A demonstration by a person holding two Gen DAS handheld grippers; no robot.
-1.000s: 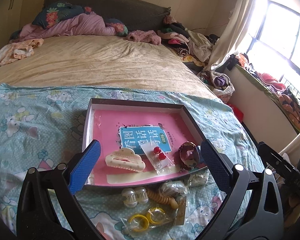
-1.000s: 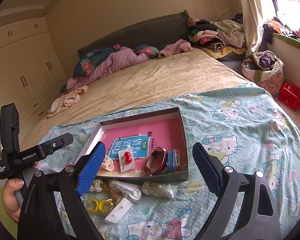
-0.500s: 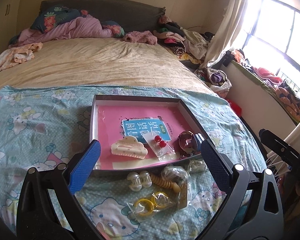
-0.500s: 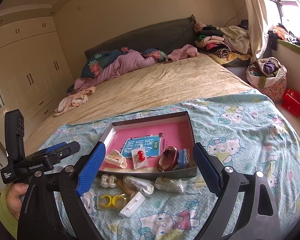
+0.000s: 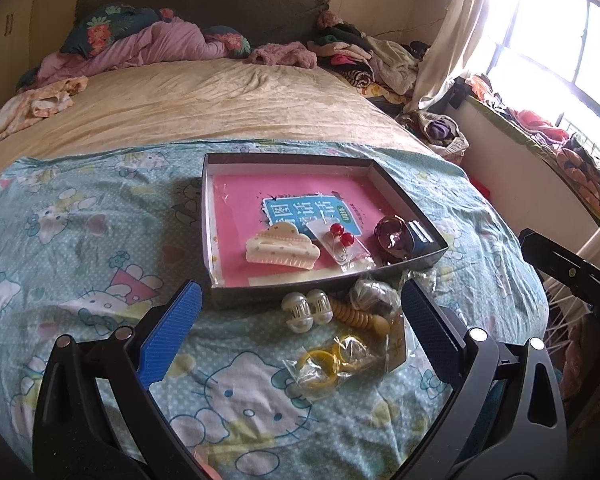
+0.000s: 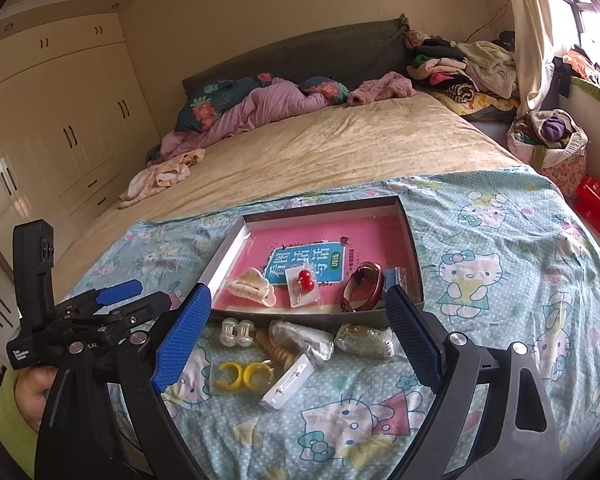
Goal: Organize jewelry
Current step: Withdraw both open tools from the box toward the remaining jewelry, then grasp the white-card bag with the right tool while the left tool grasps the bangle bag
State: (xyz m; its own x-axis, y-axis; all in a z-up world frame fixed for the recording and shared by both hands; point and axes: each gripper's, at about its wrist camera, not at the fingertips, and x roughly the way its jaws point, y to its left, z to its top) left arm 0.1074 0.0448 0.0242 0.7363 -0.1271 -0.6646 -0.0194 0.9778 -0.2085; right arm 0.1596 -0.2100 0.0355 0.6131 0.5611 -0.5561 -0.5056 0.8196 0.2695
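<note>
With both the left gripper (image 5: 298,322) and right gripper (image 6: 298,334) spread wide and empty, we should pinch one loose packet, say the yellow rings (image 6: 244,374) just before the tray (image 6: 410,240), by its plastic edge.

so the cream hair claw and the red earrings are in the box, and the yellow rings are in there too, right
Not quite. The cream hair claw and the red earrings are in the box, but the yellow rings are not: they lie in a clear bag on the bedsheet in front of the box, as the left wrist view shows.
</note>
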